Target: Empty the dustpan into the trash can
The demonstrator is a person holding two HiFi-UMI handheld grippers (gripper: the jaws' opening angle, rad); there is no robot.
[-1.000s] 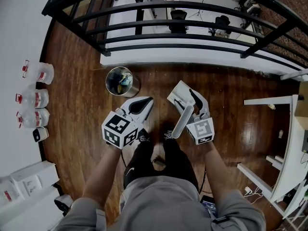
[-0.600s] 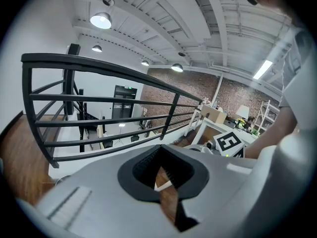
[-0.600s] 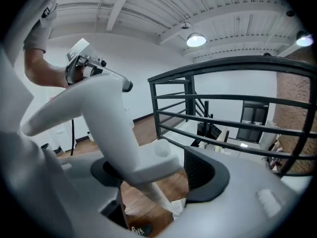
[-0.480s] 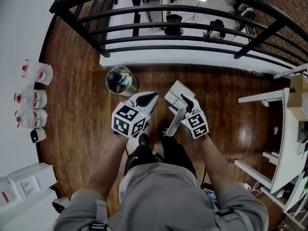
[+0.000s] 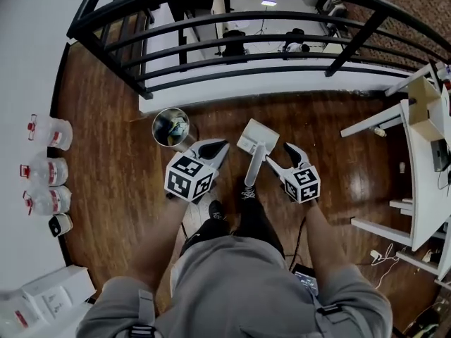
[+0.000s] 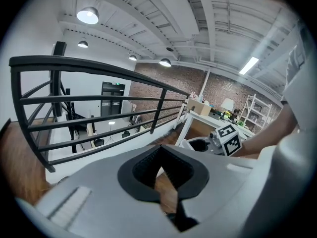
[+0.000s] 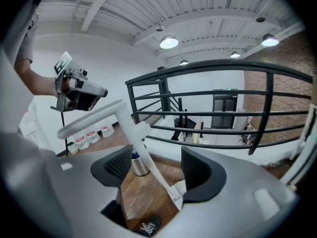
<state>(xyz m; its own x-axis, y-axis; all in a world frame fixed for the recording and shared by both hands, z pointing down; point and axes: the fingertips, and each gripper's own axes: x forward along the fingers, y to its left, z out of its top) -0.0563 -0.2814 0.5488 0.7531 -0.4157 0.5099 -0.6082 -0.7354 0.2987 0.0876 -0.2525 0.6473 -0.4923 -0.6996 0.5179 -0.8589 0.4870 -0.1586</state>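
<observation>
The round metal trash can [image 5: 170, 127] stands on the wood floor with rubbish inside; the right gripper view shows the trash can [image 7: 141, 168] past the jaws. The white dustpan [image 5: 254, 138] rests on the floor right of it, its long handle [image 5: 252, 171] rising toward me. My right gripper [image 5: 283, 155] is open just right of the handle, its jaws having just been opening. In its own view the handle's stem [image 7: 148, 170] crosses the gap of the right gripper [image 7: 157, 165] near the left jaw, with no pad pressing on it. My left gripper [image 5: 213, 148] is shut and empty between can and dustpan.
A black railing [image 5: 232, 44] runs across the far side over a drop to a lower floor. Water bottles [image 5: 49, 132] line the left wall. White tables [image 5: 423, 153] stand at the right. My shoes [image 5: 215, 210] are just behind the grippers.
The right gripper held the dustpan's handle earlier; it has let go and moved right, leaving the dustpan resting on the floor. The left gripper shifted slightly.
</observation>
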